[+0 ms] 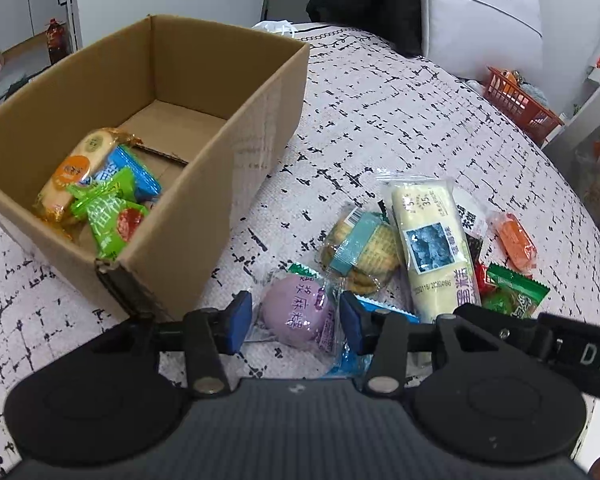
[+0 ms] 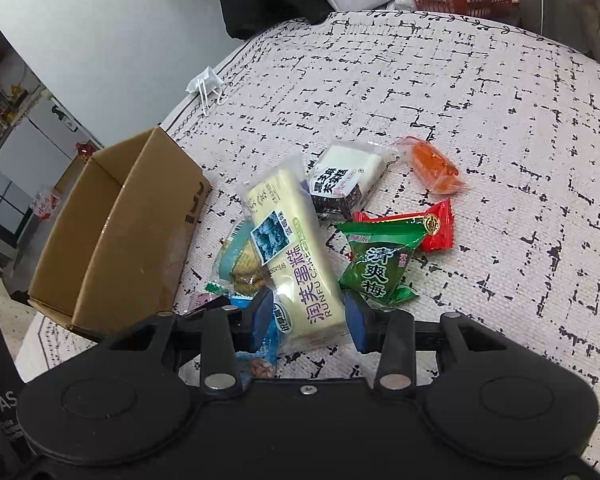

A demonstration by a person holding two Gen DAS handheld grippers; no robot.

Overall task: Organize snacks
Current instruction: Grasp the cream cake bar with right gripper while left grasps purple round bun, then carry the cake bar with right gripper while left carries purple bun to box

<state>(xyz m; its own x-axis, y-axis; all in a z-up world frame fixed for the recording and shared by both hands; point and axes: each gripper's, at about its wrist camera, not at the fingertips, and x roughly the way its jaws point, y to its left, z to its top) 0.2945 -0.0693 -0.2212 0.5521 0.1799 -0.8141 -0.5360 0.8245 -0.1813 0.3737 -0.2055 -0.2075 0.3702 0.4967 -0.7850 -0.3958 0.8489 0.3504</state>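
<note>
The purple mochi packet [image 1: 300, 312] lies between the left gripper [image 1: 296, 320]'s parted jaws; the cream cake pack [image 2: 296, 256] between the right gripper [image 2: 306, 316]'s, also apart. Closing could snag overlapping wrappers, dragging the biscuit pack [image 1: 360, 252] along.

Matt brown corrugated cardboard is noted for the box [image 1: 236, 120]. Glossy, crinkled plastic film is seen on the cake wrapper [image 2: 296, 256]. A coarse woven cloth [image 2: 480, 128] is observed beneath, matt.
</note>
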